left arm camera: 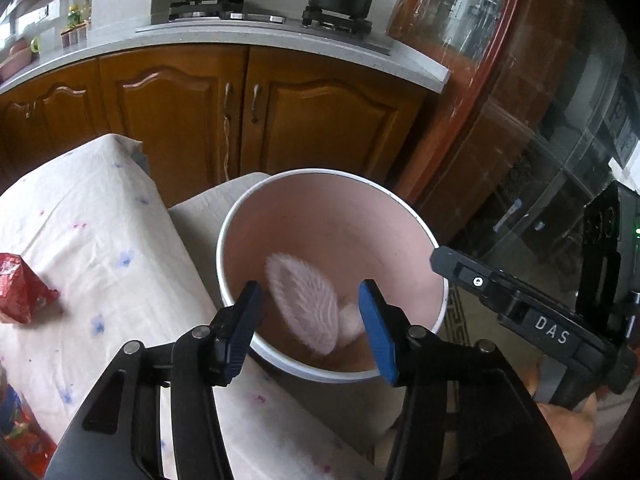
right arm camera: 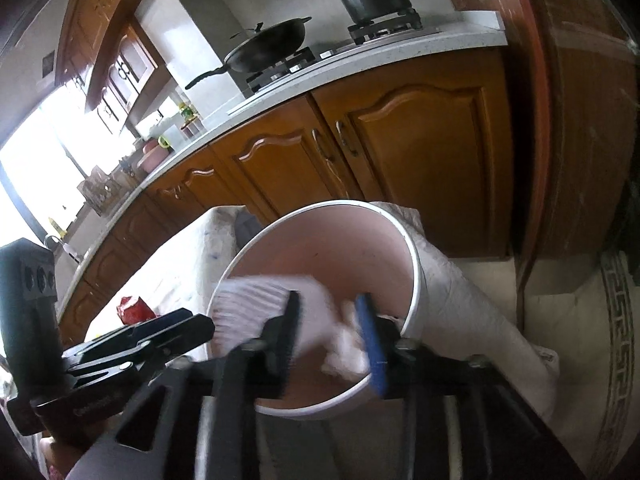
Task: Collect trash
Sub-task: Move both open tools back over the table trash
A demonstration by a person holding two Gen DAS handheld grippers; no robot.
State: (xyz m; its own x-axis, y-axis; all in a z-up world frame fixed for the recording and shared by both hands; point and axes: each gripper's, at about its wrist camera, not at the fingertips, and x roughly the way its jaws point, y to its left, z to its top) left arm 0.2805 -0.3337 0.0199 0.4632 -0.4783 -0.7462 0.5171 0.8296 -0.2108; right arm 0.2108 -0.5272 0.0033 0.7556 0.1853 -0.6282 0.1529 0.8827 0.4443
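Nearest, the left gripper (left arm camera: 310,326) hovers over the bin's near rim, fingers spread with nothing between them. The right gripper (right arm camera: 334,338) also hangs above the opening, fingers apart; a blurred white paper cup liner (right arm camera: 256,300) shows between and beyond them, seemingly dropping, so I judge it already let go. In the left view the liner (left arm camera: 304,304) sits inside the bin (left arm camera: 400,204). Farther left on the cloth-covered worktop (left arm camera: 100,216) lies a red wrapper (left arm camera: 22,288). To finish well, lift clear of the rim before swinging to the wrapper.
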